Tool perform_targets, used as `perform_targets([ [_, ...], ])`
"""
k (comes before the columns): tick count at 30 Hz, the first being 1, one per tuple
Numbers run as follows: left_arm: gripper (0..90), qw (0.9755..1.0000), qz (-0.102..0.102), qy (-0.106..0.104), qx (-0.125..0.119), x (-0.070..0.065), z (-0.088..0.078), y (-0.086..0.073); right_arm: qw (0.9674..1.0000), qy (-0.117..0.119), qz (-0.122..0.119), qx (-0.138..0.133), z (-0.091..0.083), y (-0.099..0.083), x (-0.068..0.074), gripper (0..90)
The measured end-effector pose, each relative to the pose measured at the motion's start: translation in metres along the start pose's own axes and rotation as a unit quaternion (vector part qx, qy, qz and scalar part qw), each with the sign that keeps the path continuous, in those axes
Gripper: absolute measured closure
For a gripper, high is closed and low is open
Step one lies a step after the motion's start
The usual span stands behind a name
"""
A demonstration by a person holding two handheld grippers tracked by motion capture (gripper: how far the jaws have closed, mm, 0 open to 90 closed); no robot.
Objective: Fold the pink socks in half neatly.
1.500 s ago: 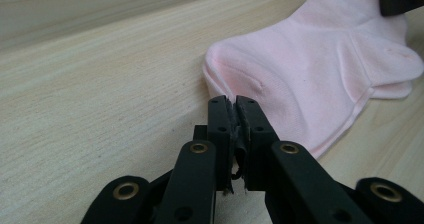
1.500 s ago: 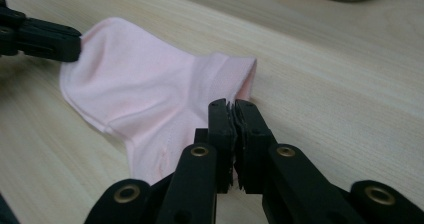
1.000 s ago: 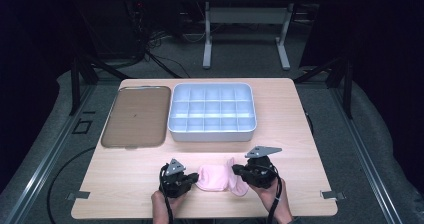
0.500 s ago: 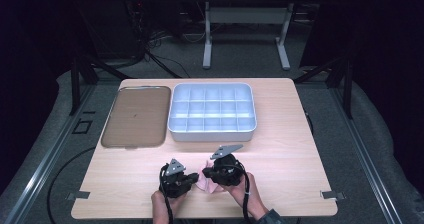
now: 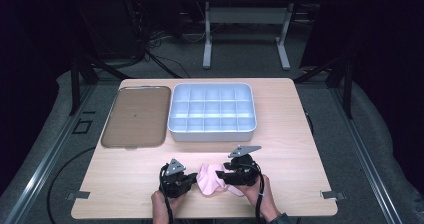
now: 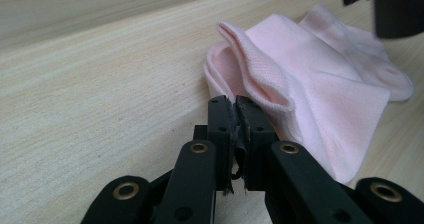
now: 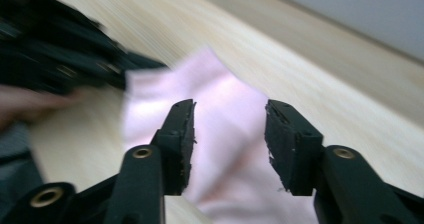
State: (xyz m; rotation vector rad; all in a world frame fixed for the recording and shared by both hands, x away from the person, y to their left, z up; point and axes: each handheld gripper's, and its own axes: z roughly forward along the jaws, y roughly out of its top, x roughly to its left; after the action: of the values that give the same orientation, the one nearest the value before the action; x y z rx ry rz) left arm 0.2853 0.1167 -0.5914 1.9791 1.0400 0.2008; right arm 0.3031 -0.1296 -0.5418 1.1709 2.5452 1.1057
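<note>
Left gripper [image 6: 236, 115]: jaws together at pink sock [image 6: 320, 79] edge, grip on fabric unclear. Right gripper [image 7: 229, 134]: jaws apart over sock, near table [image 5: 300, 134] front edge.

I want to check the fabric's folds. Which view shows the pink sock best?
The left gripper view: the pink sock is sharp, its folds plain. In the right gripper view it is blurred; in the high view, small.

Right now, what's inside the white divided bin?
Nothing visible: the compartments of the white divided bin look empty in the high view. The near wall hides part of the front row's floor. The pink sock lies on the table, outside it.
</note>
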Motion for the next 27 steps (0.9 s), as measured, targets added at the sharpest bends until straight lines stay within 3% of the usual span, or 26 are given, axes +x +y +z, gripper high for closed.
perform_targets([
  [8, 82.6, 1.0, 0.002, -0.003, 0.001, 0.0, -0.001, 0.0, 0.998, -0.047, -0.019, 0.038, 0.018, -0.016, 0.002, 49.0],
  [11, 79.1, 0.9998, -0.013, -0.014, 0.001, 0.004, -0.001, 0.001, 0.9967, -0.057, -0.031, 0.049, 0.02, -0.018, 0.004, 48.8],
  [14, 75.1, 0.9997, -0.022, -0.011, 0.002, 0.009, -0.005, 0.001, 0.9966, -0.058, -0.038, 0.045, 0.021, -0.019, 0.004, 48.3],
  [15, 73.9, 0.9997, -0.025, -0.008, 0.004, 0.011, -0.008, 0.002, 0.9966, -0.058, -0.038, 0.044, 0.021, -0.019, 0.004, 48.1],
  [18, 73.3, 0.9995, -0.025, 0.005, -0.019, 0.014, -0.027, 0.008, 0.9964, -0.061, -0.041, 0.044, 0.021, -0.02, 0.005, 47.9],
  [20, 74.2, 0.9994, -0.018, 0.006, -0.028, 0.012, -0.036, 0.015, 0.9965, -0.061, -0.04, 0.041, 0.021, -0.021, 0.005, 48.0],
  [23, 75.1, 0.9997, 0.02, -0.006, -0.016, 0.001, -0.037, 0.031, 0.9964, -0.059, -0.041, 0.044, 0.021, -0.02, 0.004, 48.0],
  [27, 77.5, 0.997, 0.071, -0.03, 0.007, -0.023, -0.025, 0.044, 0.9964, -0.058, -0.042, 0.045, 0.021, -0.02, 0.004, 48.1],
])
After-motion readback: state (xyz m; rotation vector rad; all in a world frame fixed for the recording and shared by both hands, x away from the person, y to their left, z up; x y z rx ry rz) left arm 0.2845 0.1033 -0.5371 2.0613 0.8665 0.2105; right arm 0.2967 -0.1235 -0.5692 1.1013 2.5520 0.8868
